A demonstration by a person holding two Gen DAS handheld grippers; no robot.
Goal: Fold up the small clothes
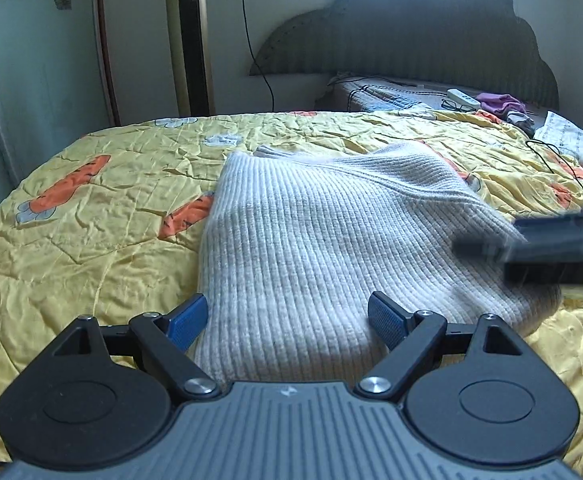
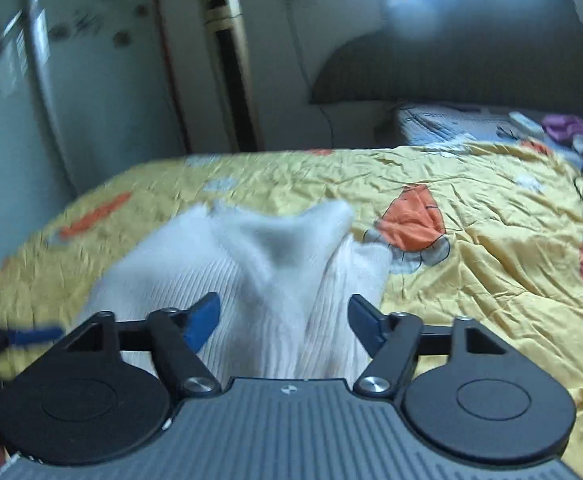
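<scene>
- Ribbed grey-white knit, a small sweater (image 1: pixel 323 240), lay partly folded on the yellow carrot-print quilt (image 1: pixel 91 240) of the bed, one flap doubled over the body and its far edge lumpy rather than square.
- Left gripper (image 1: pixel 287 322) hung just over the near hem with its blue pads (image 1: pixel 385 320) spread wide, the knit under the gap but nothing pinched, so it held nothing.
- Right gripper (image 2: pixel 283 318) likewise stood with jaws apart, clear of the cloth and empty, and it showed up in the left wrist view as a dark smear at the sweater's right edge.
- Right wrist view was heavily blurred, and in it a raised peak of knit (image 2: pixel 291 232) stood up ahead of the fingers; whether that fold would settle flat or slump sideways was anyone's guess.
- Biggest risk, I judged: the loose flap sliding back off, because chunky knit is springy and the quilt looked slick and wrinkled.
- Second risk: a pad snagging the open ribbing on the way out and dragging the fold askew.
- Third: pinching only the top layer on the next grab, which would peel the fold open instead of carrying the whole bundle.
- Also worth watching was the black cable (image 1: pixel 555 160) trailing over the quilt to the right, near enough to catch a wide sweep.
</scene>
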